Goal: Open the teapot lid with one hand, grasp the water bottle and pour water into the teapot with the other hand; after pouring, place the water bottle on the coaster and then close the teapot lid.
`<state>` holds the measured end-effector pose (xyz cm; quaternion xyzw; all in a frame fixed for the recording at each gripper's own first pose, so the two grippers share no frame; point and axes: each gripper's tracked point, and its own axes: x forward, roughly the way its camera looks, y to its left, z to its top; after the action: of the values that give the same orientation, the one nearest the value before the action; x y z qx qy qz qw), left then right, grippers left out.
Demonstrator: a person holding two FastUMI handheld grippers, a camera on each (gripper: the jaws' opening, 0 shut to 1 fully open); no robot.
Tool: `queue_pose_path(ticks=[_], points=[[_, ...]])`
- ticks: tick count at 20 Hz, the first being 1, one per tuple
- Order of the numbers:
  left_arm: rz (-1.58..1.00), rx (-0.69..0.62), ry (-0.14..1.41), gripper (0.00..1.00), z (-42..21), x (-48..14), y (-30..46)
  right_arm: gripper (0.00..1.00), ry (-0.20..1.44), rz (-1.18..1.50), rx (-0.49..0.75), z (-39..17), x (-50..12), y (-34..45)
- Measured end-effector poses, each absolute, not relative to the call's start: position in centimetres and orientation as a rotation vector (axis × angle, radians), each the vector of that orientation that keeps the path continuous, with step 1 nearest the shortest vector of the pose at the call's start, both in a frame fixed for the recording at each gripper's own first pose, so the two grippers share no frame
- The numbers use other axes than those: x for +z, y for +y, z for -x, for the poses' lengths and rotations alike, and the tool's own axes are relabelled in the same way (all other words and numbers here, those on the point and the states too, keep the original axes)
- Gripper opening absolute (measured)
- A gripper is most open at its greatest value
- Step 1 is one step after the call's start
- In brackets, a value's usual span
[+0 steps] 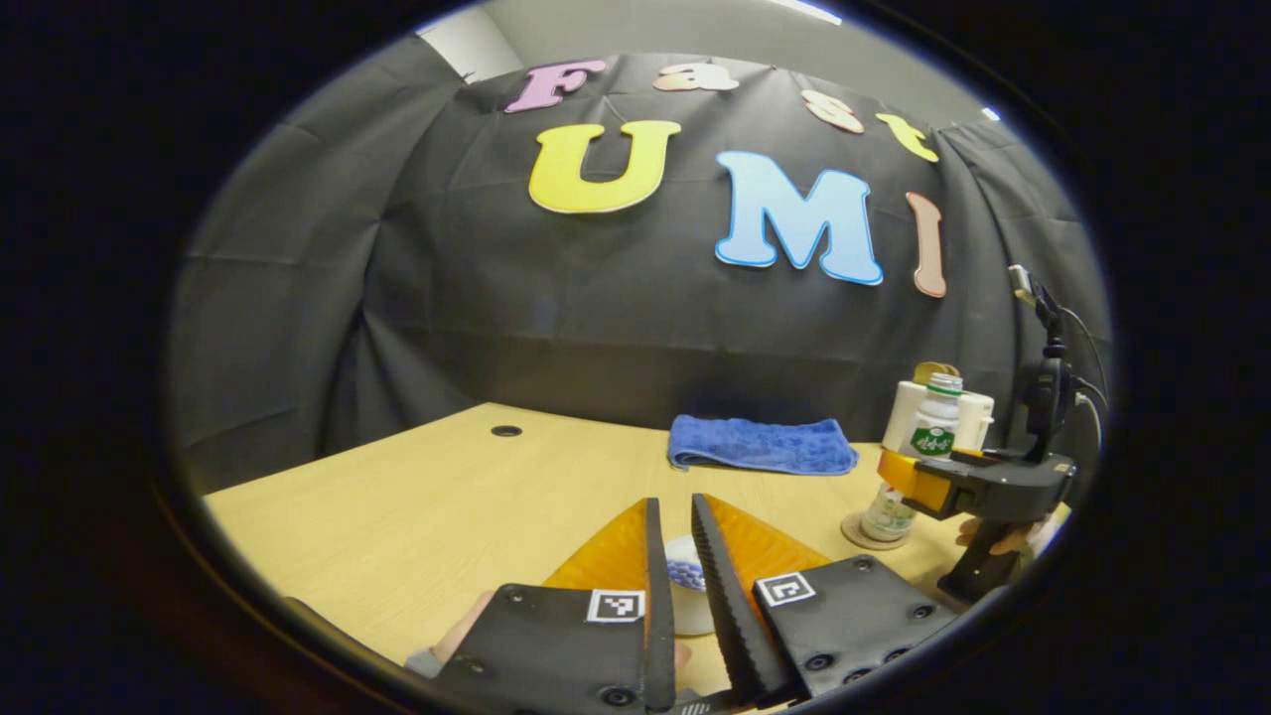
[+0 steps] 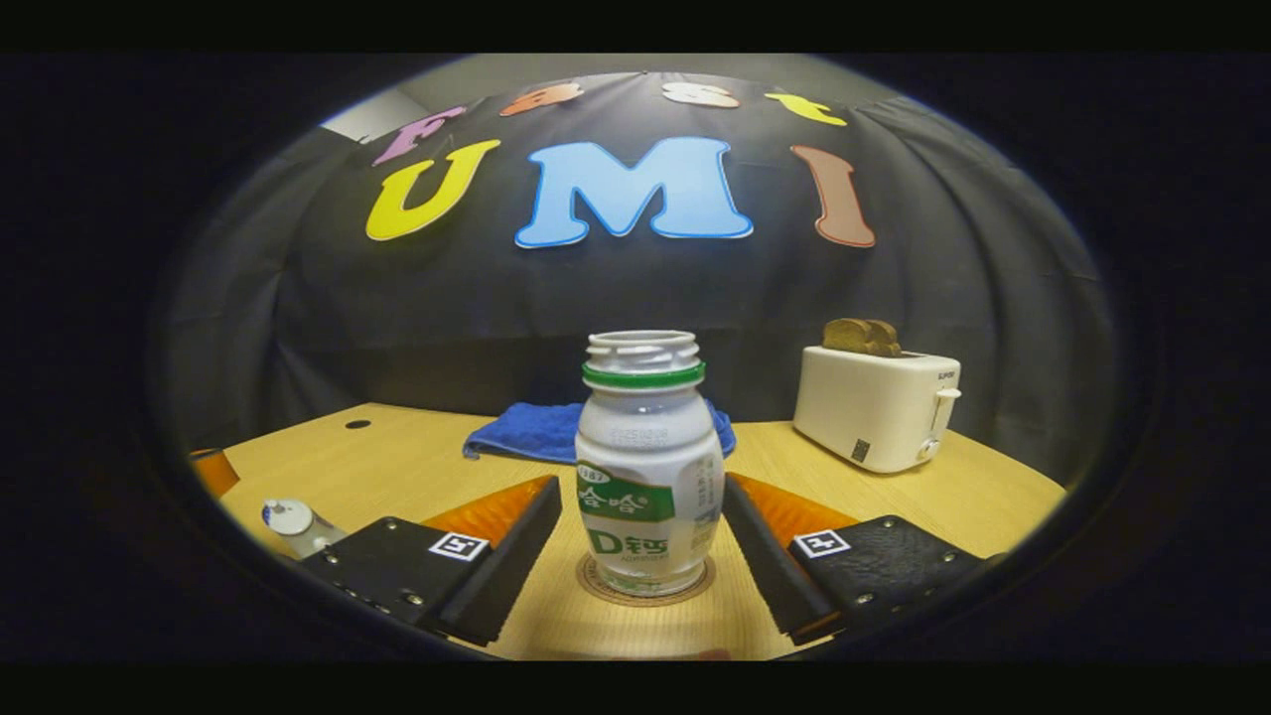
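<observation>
A white plastic water bottle (image 2: 645, 467) with a green label and no cap stands upright on a round coaster (image 2: 600, 590). My right gripper (image 2: 640, 497) is open, a finger on each side of the bottle and a small gap on the left. In the left gripper view the bottle (image 1: 931, 437) and coaster (image 1: 862, 533) sit at the right, with the right gripper (image 1: 918, 487) around them. My left gripper (image 1: 683, 516) is shut on the white, blue-patterned teapot lid (image 1: 685, 578). A white, blue-marked piece of the teapot (image 2: 288, 518) peeks out at the lower left.
A white toaster (image 2: 874, 407) with bread in it stands at the back right of the wooden table (image 2: 417, 467). A folded blue towel (image 1: 760, 444) lies at the back. A cable hole (image 1: 505, 431) marks the far left. A hand (image 1: 462, 626) shows below my left gripper.
</observation>
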<state>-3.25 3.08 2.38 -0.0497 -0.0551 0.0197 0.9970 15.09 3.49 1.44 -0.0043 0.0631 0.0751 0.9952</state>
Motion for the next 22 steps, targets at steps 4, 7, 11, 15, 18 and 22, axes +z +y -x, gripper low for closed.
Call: queue_pose_path(ticks=[4,7,11,15,18,22], points=[[0.1,0.02,-0.125,0.27,3.7,2.2,2.3,0.96,0.104,-0.003,0.126,-13.6,2.0,2.2],[0.105,0.001,-0.144,0.27,4.4,2.0,1.3,0.96,0.085,-0.019,0.11,-11.1,2.3,1.3],[0.103,-0.019,-0.184,0.27,6.3,1.7,0.1,0.96,0.055,-0.014,0.107,-7.1,2.9,1.0],[0.059,-0.017,-0.216,0.27,8.6,0.9,-1.1,0.96,0.008,-0.02,0.09,-2.6,3.6,1.2],[0.019,-0.006,-0.204,0.27,9.8,-0.2,-1.7,0.96,-0.008,-0.014,0.094,0.4,3.5,2.0],[-0.053,0.017,-0.213,0.27,11.0,-0.3,-2.2,0.96,-0.033,-0.017,0.091,2.7,3.1,2.2]])
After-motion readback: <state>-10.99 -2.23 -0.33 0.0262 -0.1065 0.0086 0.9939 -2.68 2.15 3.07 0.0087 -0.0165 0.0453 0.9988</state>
